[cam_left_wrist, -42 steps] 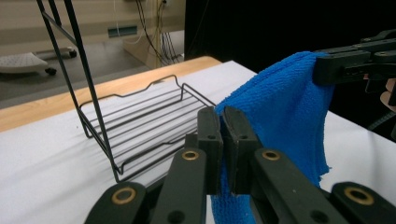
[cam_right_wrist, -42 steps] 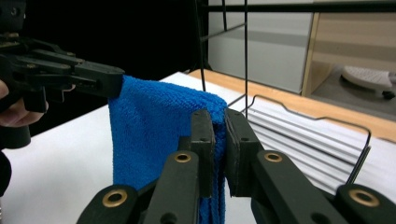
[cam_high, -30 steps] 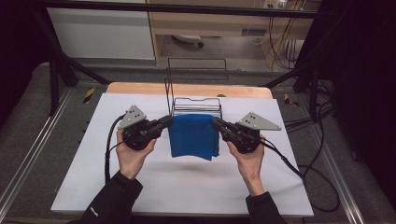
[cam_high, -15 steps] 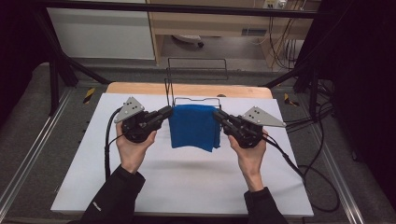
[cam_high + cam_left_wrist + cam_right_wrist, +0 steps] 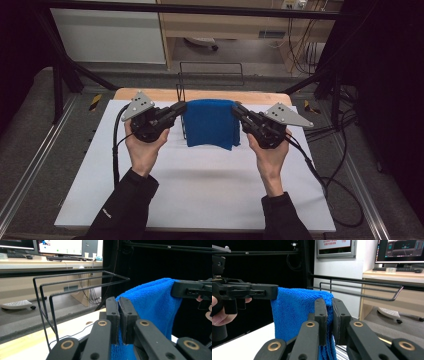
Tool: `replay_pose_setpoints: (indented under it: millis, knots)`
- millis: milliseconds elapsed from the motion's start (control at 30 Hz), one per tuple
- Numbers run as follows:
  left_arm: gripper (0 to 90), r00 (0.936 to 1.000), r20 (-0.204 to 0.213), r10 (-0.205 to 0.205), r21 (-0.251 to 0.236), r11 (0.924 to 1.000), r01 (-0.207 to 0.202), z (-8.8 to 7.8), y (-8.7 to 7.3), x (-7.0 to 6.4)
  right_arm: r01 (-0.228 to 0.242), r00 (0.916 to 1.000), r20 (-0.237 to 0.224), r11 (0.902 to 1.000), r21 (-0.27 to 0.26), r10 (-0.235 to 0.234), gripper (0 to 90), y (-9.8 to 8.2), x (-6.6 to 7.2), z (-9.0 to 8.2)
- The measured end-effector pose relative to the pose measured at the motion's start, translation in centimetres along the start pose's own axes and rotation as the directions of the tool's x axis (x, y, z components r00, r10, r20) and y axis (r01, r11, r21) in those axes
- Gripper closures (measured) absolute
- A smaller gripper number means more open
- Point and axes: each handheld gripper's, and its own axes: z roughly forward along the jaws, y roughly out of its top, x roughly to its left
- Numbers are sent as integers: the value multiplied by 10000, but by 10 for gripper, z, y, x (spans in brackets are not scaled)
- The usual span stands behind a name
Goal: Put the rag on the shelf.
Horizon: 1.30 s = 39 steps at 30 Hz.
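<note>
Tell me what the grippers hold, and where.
A blue towel: the left gripper and right gripper each pinch one end of its folded top edge.

The blue terry towel [image 5: 211, 123] hung folded and doubled over, held clear above the white desk [image 5: 200, 185], top edge level.

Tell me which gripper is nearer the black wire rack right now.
Left, as far as the high view shows. The left gripper, shut on the blue towel, has its tip beside the black wire rack. The right gripper clamps the towel's opposite top corner, farther from the rack's uprights.
</note>
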Motion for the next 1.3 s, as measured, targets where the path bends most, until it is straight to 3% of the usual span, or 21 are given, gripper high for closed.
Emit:
replay_pose_setpoints:
  millis: [567,833,1300]
  knots:
    - [864,9999,-136,101,-492,9987,-108,8,29,5,427,9987,311,9983,-395,-414,838,31,-3,7]
    - [864,9996,-253,125,-684,9976,-142,12,43,9,282,9992,309,9973,-685,-261,838,43,-6,14]
    - [865,9989,-393,237,-906,9955,-272,16,67,16,528,9975,504,9955,-787,-490,838,66,-9,23]
